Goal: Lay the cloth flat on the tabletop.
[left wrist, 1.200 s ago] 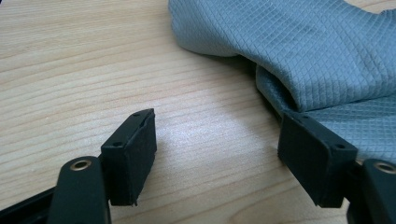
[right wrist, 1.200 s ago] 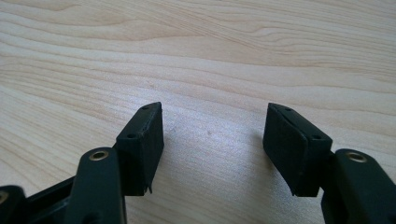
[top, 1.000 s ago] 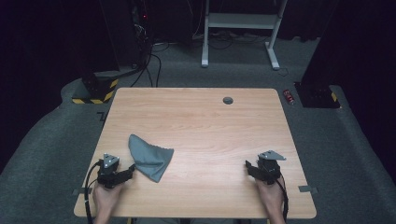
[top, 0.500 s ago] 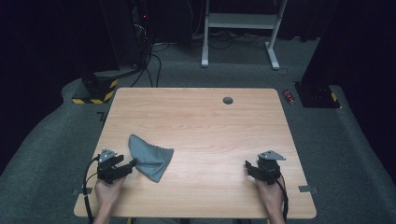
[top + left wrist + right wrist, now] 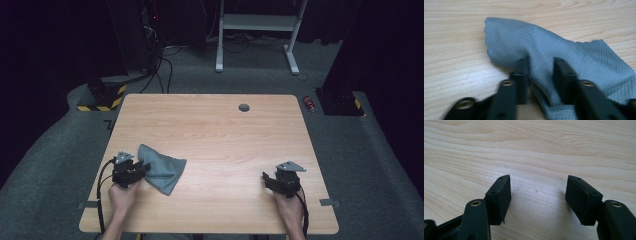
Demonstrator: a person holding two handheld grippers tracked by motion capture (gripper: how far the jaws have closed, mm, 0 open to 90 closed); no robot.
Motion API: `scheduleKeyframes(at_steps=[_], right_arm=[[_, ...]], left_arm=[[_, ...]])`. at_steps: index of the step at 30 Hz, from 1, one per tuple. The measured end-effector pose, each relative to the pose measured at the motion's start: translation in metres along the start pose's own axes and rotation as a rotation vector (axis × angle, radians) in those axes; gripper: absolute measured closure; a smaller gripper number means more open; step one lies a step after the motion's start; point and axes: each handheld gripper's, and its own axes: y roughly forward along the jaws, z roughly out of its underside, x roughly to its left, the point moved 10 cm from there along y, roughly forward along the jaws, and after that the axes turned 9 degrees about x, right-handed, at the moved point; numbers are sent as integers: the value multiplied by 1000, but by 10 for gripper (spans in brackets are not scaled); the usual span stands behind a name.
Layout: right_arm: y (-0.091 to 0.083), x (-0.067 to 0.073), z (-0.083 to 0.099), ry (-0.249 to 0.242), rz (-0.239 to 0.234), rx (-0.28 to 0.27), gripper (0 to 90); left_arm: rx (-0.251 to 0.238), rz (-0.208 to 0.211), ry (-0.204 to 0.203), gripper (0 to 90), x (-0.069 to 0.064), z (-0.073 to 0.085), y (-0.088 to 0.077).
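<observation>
Cloth [image 5: 161, 169]: grey, quilted weave, lying rumpled on the desk [image 5: 225, 135] near its front-left corner; a fold of its near edge stands up between the jaws of the left tool
Left tool [image 5: 137, 170]: jaws have just been closing on that raised fold and now pinch it; likely so the cloth can be lifted or dragged by its edge
Right tool [image 5: 269, 181]: well right of the cloth, near the front-right corner; jaws spread over bare wood, holding nothing; seemingly waiting to take a second corner

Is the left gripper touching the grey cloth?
Touching: in the left gripper view, the left gripper has just been closing, and a fold of the grey checked cloth sits pinched between its fingers.
</observation>
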Motion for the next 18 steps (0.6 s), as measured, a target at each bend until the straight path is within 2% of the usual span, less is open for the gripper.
scheduleKeyframes(at_steps=[2, 4, 10, 14, 15, 16, 18], right_arm=[[0, 0, 0, 0, 0, 0, 371], [0, 0, 0, 1, 0, 1, 371], [0, 0, 0, 0, 0, 0, 371], [0, 0, 0, 0, 0, 0, 371], [0, 0, 0, 0, 0, 0, 371], [0, 0, 0, 0, 0, 0, 371], [0, 0, 0, 0, 0, 0, 371]], left_arm=[[-15, 4, 14, 840, -3, -3, -3], [-30, 11, 33, 874, -7, -6, -6], [-78, 35, 93, 887, -26, -23, -17], [-111, 58, 127, 889, -44, -40, -23], [-122, 66, 149, 890, -53, -48, -24], [-122, 66, 149, 890, -53, -48, -24], [-130, 76, 167, 889, -62, -56, -24]])
